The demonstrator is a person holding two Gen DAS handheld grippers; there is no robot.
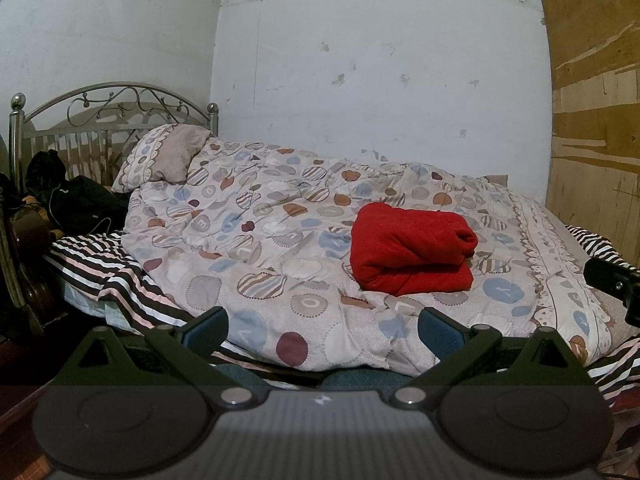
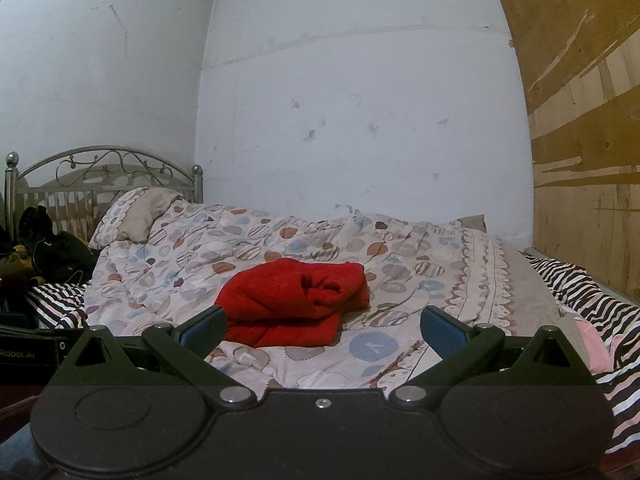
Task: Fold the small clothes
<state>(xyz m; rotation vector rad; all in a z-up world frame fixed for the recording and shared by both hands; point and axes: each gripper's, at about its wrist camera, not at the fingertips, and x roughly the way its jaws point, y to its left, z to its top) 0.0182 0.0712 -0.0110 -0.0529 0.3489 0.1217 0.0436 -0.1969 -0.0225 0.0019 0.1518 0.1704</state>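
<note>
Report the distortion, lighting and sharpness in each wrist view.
Left wrist view: fisheye bends the wall corner, corners are vignetted black, light is dim, red garment sharp. Right wrist view: the plywood board bows inward, lighting is flat, open tongs are dark.

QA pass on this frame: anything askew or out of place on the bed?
Mostly tidy. The red garment sits folded on the patterned comforter, but its top layer is bunched and rolled rather than flat. Both hand-held grippers, left and right, are open and clear of it.
</note>
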